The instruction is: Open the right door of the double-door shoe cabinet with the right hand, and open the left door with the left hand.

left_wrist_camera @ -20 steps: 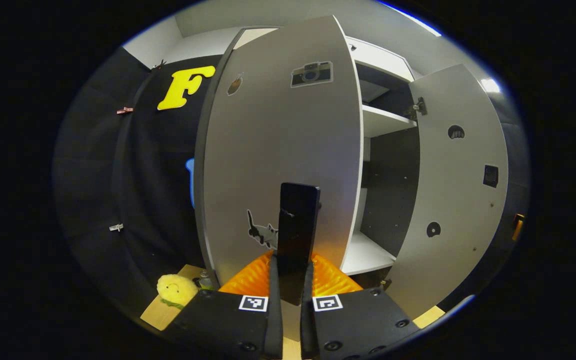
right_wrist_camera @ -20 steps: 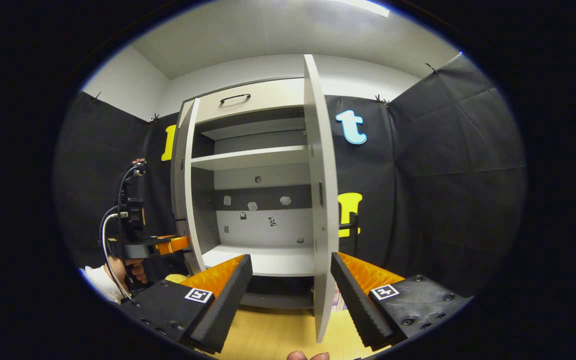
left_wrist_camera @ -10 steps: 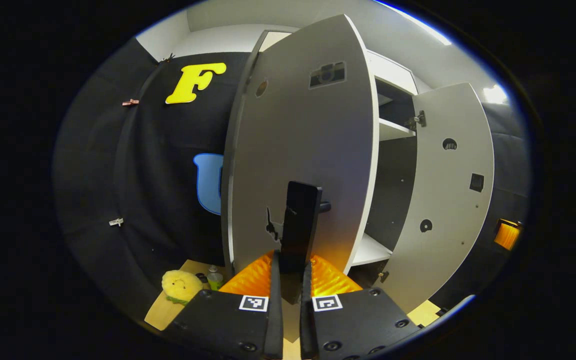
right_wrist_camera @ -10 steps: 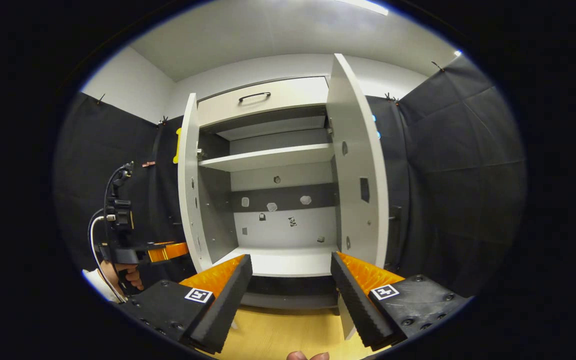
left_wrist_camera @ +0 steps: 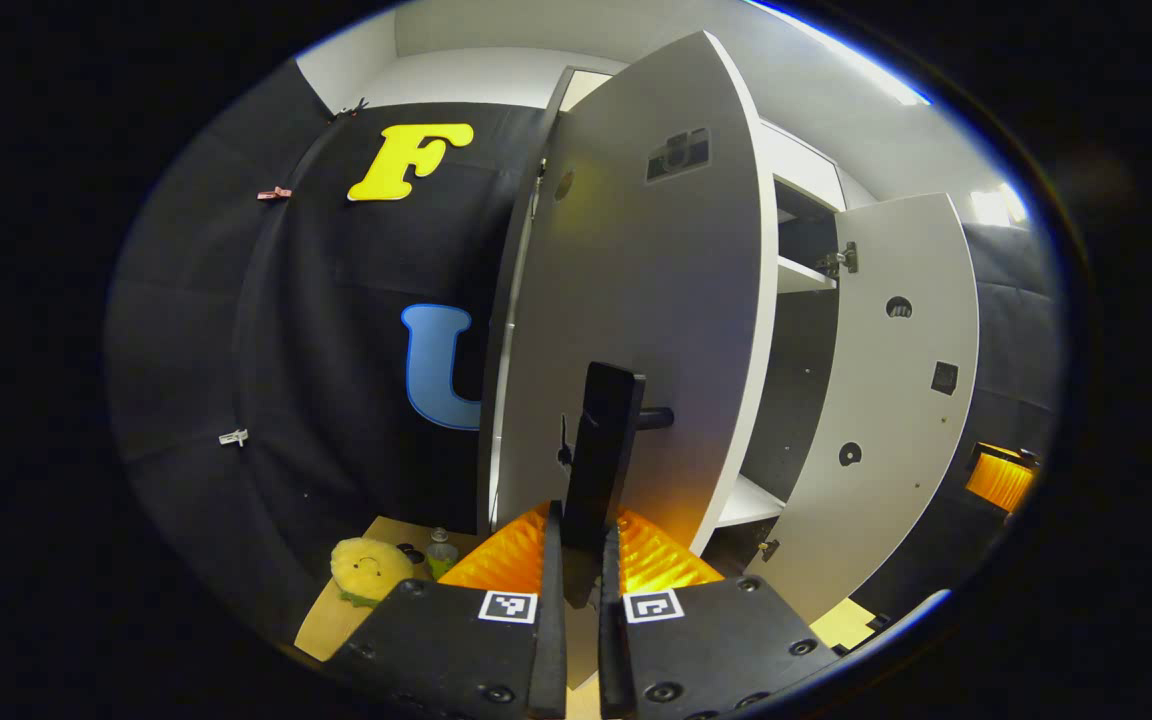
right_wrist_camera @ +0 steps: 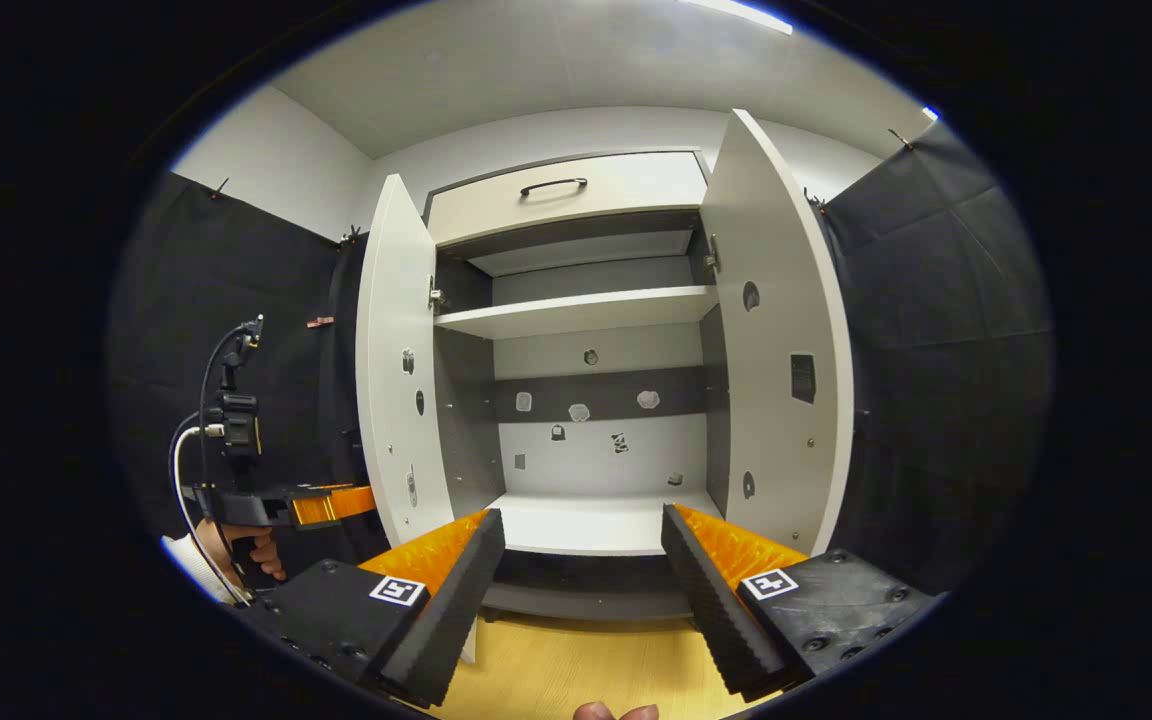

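Right gripper view: the cabinet (right_wrist_camera: 576, 190) shows two doors swung wide, left door (right_wrist_camera: 393, 360) and right door (right_wrist_camera: 781, 350), with one shelf (right_wrist_camera: 576, 310) between them. The right claw (right_wrist_camera: 581, 590) gapes, holding nothing. In the left gripper view, the left claw (left_wrist_camera: 576, 600) clamps the left door's black handle (left_wrist_camera: 604, 450), whose lower end is hidden between its fingers.
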Demonstrator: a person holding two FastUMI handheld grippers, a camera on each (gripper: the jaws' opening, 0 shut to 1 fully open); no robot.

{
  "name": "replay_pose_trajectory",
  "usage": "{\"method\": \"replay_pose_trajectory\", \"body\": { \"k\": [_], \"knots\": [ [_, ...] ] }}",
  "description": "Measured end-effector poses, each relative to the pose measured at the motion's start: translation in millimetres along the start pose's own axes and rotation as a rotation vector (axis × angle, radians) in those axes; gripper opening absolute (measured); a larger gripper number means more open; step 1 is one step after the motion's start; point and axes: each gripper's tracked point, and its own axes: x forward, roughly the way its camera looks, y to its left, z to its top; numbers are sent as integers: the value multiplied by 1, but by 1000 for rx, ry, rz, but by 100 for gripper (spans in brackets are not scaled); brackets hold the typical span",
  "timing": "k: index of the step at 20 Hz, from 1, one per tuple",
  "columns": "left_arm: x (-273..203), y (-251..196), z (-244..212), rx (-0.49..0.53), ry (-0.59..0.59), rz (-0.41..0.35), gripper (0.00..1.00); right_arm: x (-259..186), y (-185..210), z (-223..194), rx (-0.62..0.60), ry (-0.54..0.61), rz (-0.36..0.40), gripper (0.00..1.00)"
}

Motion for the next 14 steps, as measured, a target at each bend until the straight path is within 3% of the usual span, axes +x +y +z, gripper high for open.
{"method": "replay_pose_trajectory", "body": {
  "k": [8,14],
  "knots": [
    [-3,1,-1,23,3,-26,17,5,24,-4,-21,-4,6,99],
    [-4,12,0,3,-10,18,16,6,33,-4,-24,-6,0,99]
  ]
}}
